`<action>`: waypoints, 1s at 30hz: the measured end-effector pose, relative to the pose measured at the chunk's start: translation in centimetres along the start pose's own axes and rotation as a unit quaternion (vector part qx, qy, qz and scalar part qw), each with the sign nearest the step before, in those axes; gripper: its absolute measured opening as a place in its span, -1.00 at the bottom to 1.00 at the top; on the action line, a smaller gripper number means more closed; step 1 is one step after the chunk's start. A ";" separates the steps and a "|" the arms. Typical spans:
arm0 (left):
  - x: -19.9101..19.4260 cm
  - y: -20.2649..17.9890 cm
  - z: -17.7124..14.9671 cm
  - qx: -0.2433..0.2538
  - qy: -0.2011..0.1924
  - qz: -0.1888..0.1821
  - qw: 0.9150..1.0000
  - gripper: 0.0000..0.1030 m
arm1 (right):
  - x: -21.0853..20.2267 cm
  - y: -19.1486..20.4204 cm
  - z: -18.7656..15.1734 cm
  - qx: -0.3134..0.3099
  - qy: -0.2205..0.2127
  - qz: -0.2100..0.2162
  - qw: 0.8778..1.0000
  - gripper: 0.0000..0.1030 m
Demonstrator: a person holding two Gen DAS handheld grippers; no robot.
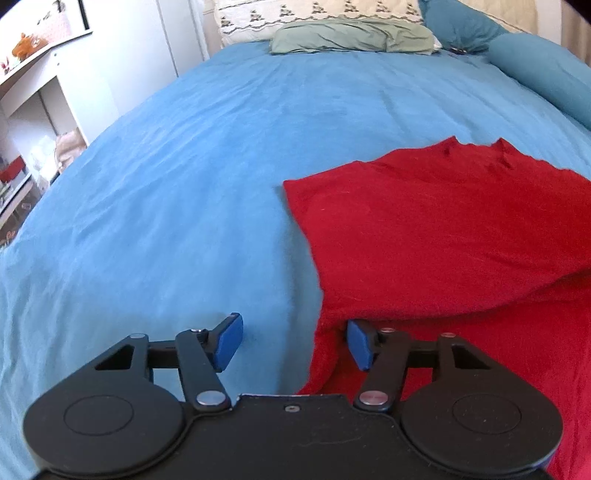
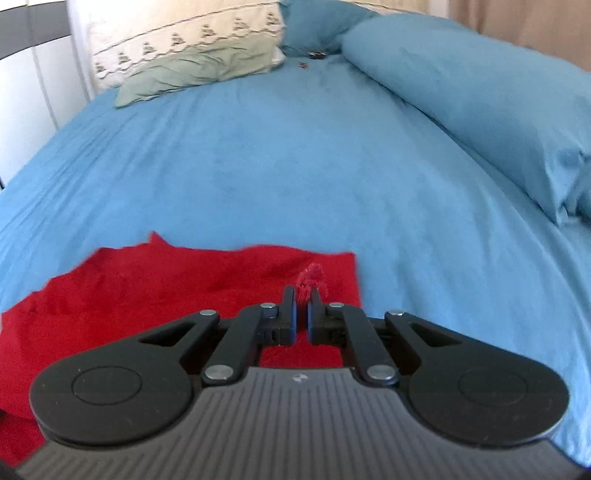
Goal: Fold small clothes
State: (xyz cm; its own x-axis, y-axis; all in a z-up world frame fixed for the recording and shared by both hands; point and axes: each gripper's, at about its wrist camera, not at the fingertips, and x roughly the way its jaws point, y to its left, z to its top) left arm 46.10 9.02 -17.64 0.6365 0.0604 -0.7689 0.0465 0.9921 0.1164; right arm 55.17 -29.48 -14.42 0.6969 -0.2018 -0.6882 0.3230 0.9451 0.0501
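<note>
A red garment [image 1: 436, 236] lies on the blue bedspread [image 1: 192, 177], with its upper part folded over in a flap. My left gripper [image 1: 293, 341] is open at the garment's left edge; its right pad [image 1: 360, 343] sits over the red cloth and its left pad [image 1: 229, 341] over the bedspread. In the right wrist view the garment [image 2: 155, 291] lies at lower left. My right gripper [image 2: 302, 308] is shut on a bunched bit of the red cloth [image 2: 310, 280] near the garment's right edge.
A green pillow [image 1: 351, 38] and a patterned white pillow [image 1: 317, 14] lie at the head of the bed. A rolled blue duvet [image 2: 480, 107] runs along the right side. White shelves [image 1: 33, 110] stand left of the bed.
</note>
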 end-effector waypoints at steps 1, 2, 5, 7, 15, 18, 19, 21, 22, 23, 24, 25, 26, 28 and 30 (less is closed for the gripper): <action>0.0 0.1 -0.1 -0.003 0.003 0.001 1.000 0.23 | 0.1 -0.4 0.0 0.007 -0.004 0.000 1.000 -0.60; -0.1 0.0 -0.2 -0.005 0.005 0.006 1.000 0.23 | 0.4 -0.8 -0.3 0.010 -0.002 -0.002 1.000 -0.60; -0.4 0.4 -0.6 -0.031 0.021 0.013 0.999 0.23 | 1.3 -1.6 -1.7 0.007 0.019 0.001 1.000 -0.59; -0.8 0.7 -0.8 -0.040 0.031 0.023 0.998 0.23 | 1.8 -2.0 -2.4 -0.008 0.035 0.000 0.999 -0.54; -5.1 -1.1 1.0 0.019 -0.018 -0.023 0.999 0.81 | -3.9 0.1 -3.4 -0.051 -0.012 0.049 0.997 1.00; -4.9 -2.7 2.1 0.047 -0.042 -0.070 0.996 0.87 | -2.9 2.2 -4.3 -0.107 -0.003 0.070 0.992 1.00; -4.4 -3.2 2.5 0.053 -0.041 -0.085 0.994 0.87 | -2.2 2.7 -4.7 -0.116 0.001 0.070 0.991 1.00; -3.1 -4.1 3.0 0.064 -0.044 -0.106 0.991 0.87 | -0.6 2.7 -5.3 -0.112 0.017 0.069 0.991 1.00; -2.4 -4.2 3.1 0.059 -0.040 -0.108 0.992 0.87 | 0.2 2.5 -5.6 -0.106 0.027 0.064 0.992 1.00; -1.4 -4.2 3.3 0.046 -0.030 -0.110 0.992 0.87 | 1.0 2.1 -5.7 -0.099 0.037 0.057 0.993 1.00; -0.5 -4.1 3.3 0.032 -0.015 -0.111 0.993 0.87 | 1.7 1.6 -6.0 -0.088 0.048 0.050 0.994 1.00; 0.4 -4.0 3.2 0.021 0.002 -0.109 0.994 0.86 | 2.2 0.8 -6.2 -0.074 0.051 0.055 0.994 1.00; 1.5 -3.8 2.9 0.011 0.023 -0.107 0.994 0.84 | 2.3 0.2 -6.2 -0.063 0.045 0.065 0.995 1.00; 2.1 -3.7 2.3 0.008 0.018 -0.112 0.993 0.88 | 2.3 -0.1 -6.3 -0.062 0.046 0.071 0.994 1.00; 2.0 -3.8 2.4 0.015 0.015 -0.111 0.994 0.88 | 2.3 -0.1 -6.2 -0.069 0.051 0.078 0.993 1.00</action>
State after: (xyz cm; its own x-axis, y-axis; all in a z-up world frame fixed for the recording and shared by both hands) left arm 49.02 5.08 -18.08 0.5841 -0.1563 -0.7965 0.2066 0.9776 -0.0403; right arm 52.78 -28.45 -20.44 0.6610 -0.0302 -0.7498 0.1215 0.9903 0.0672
